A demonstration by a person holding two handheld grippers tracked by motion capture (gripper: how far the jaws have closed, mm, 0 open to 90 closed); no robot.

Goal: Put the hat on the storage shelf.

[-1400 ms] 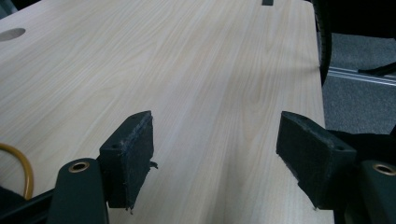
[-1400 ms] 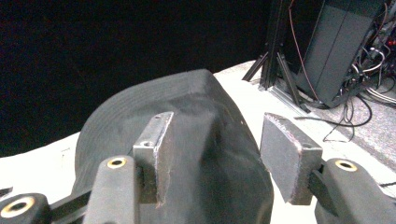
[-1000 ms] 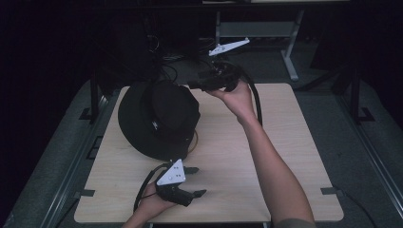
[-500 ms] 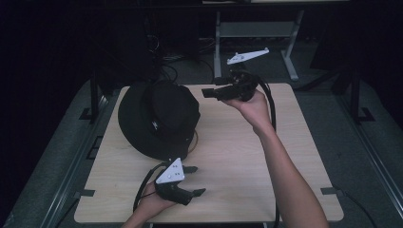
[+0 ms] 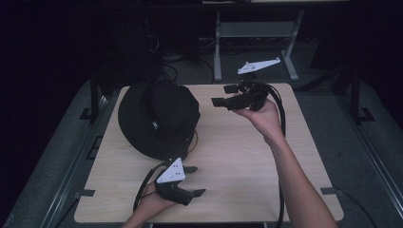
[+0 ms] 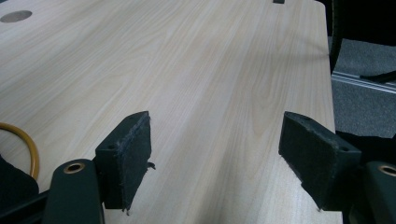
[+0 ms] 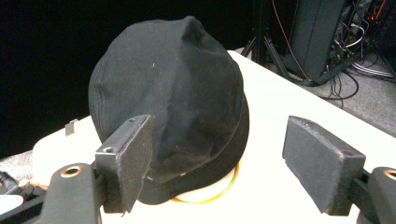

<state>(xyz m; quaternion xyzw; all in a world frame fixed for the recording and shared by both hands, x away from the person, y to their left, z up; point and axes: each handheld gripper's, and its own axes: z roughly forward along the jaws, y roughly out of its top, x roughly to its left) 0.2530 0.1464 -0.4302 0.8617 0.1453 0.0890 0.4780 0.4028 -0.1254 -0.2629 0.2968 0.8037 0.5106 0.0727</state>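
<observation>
A black brimmed hat (image 5: 158,118) lies crown-up on the left half of the wooden table (image 5: 247,156), with an orange ring (image 7: 226,186) showing under its brim. My right gripper (image 5: 222,95) is held above the table's far side, just right of the hat and pointing at it. Its jaws have just been opening and stand wide with nothing between them; the hat (image 7: 173,102) lies a little beyond them. My left gripper (image 5: 195,180) rests open near the front edge, below the hat, over bare wood (image 6: 215,93). The orange ring (image 6: 28,144) shows at its left.
A grey metal stand (image 5: 254,33) and loose cables (image 5: 176,61) sit on the floor behind the table. Dark frame rails (image 5: 90,142) run along the table's left side. A round cable hole (image 6: 16,16) marks one table corner.
My right gripper has drawn away from the hat to the right and slightly lower, and its jaws have spread wider. The left gripper and the hat have not moved.
</observation>
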